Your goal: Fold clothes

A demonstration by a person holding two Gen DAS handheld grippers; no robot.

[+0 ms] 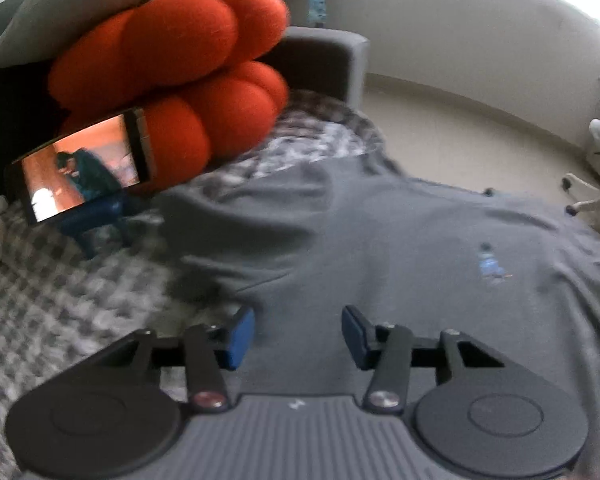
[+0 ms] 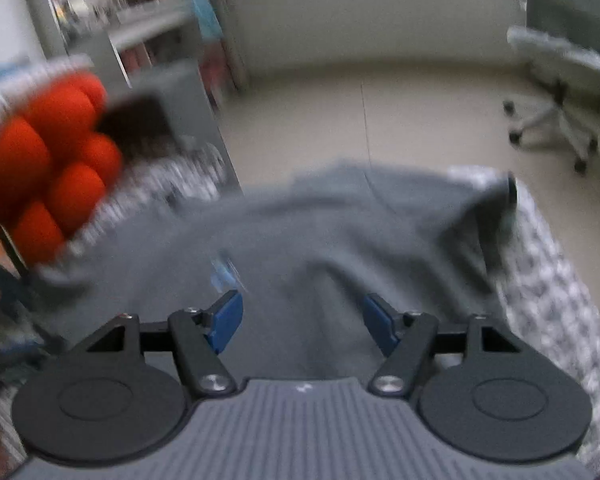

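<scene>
Looking from the left wrist, the left gripper [image 1: 298,334] is hanging over a grey shirt [image 1: 380,240]. Its two blue fingers [image 1: 240,336] are standing apart, and nothing is sitting between them. They are not pinching the cloth. The grey shirt is lying spread out on a bed with a grey and white checked blanket [image 1: 60,300]. A small blue picture [image 1: 490,264] is showing on the shirt. Up on the left, a big orange cushion [image 1: 172,72] made of round bumps is sitting on the bed. A phone [image 1: 84,168] with a lit screen is leaning against the cushion, on a little blue stand [image 1: 100,220]. A grey headboard [image 1: 324,64] is standing behind, and a pale floor [image 1: 460,120] is showing past the bed.

Looking from the right wrist, everything is blurry. The right gripper [image 2: 302,322] is hanging over the same grey shirt [image 2: 340,232]. Its blue fingers [image 2: 226,322] are standing wide apart with nothing between them. The shirt is lying rumpled on the checked blanket [image 2: 552,280], reaching to the far edge of the bed. The orange cushion [image 2: 48,160] is showing on the left. A white office chair [image 2: 560,84] is standing on the pale floor [image 2: 360,120] at the far right. Shelves [image 2: 152,36] are standing by the wall at the back left.
</scene>
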